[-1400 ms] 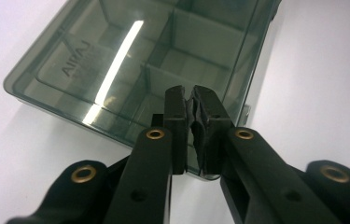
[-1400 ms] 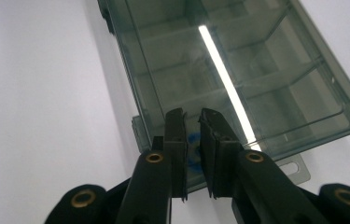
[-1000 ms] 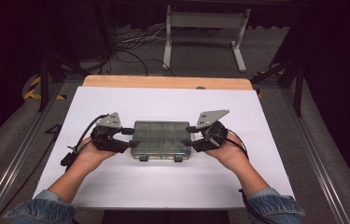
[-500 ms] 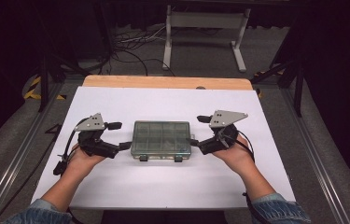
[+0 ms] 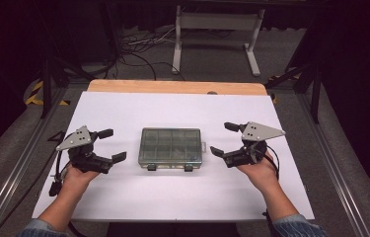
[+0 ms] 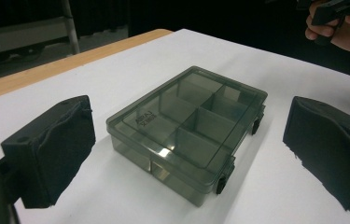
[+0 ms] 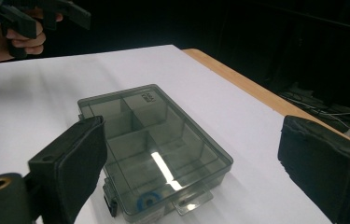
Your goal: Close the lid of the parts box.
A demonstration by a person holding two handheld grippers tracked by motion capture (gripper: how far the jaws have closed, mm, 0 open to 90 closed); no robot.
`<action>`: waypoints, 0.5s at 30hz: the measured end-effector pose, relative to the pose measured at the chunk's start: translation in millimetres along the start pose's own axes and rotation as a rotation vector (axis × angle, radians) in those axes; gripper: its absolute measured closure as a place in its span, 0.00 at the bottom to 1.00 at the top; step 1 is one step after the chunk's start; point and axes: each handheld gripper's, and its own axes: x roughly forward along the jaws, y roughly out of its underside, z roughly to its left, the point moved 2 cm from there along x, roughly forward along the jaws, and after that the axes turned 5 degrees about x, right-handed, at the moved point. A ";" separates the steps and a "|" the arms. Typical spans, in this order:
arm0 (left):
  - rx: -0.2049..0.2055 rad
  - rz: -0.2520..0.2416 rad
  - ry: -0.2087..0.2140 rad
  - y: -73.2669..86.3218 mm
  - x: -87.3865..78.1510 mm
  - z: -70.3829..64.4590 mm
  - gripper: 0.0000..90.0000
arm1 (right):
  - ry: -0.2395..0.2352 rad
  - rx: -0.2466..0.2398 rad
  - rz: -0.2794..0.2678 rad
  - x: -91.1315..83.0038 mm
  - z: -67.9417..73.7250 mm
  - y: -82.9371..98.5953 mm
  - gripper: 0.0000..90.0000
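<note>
The compartment box [image 5: 171, 148] lay flat with its lid shut near the middle of the table [image 5: 182, 111], between the two hand-held grippers and touching neither. The left hand-held gripper [image 5: 108, 145] stood off its left end, jaws spread wide and empty. The right hand-held gripper [image 5: 223, 139] stood off its right end, likewise spread and holding nothing.

Bare table [image 5: 182, 197] lies on both sides of the box [image 5: 171, 146] — each tool stands well apart.
</note>
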 end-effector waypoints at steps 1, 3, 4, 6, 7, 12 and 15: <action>-0.002 -0.005 -0.010 2.0 -1.2 -0.1 0.03 | 0.009 0.001 -0.006 -2.9 -1.4 2.4 0.08; -0.002 -0.016 -0.020 5.5 -3.7 0.3 0.03 | 0.022 0.004 -0.015 -6.7 -3.3 5.9 0.07; -0.002 -0.020 -0.029 8.3 -6.2 0.5 0.03 | 0.025 0.005 -0.018 -8.8 -4.3 7.9 0.06; -0.009 -0.031 -0.038 12.8 -9.0 1.1 0.03 | 0.032 -0.004 -0.023 -12.5 -5.8 12.4 0.06; -0.012 -0.036 -0.037 14.5 -10.1 1.5 0.03 | 0.038 -0.007 -0.028 -14.6 -6.3 15.4 0.05; -0.023 -0.067 -0.051 24.9 -17.4 3.6 0.03 | 0.056 0.012 -0.049 -22.1 -9.0 26.9 0.04; -0.020 -0.068 -0.051 29.3 -19.7 3.2 0.03 | 0.066 0.020 -0.058 -25.1 -10.7 33.7 0.03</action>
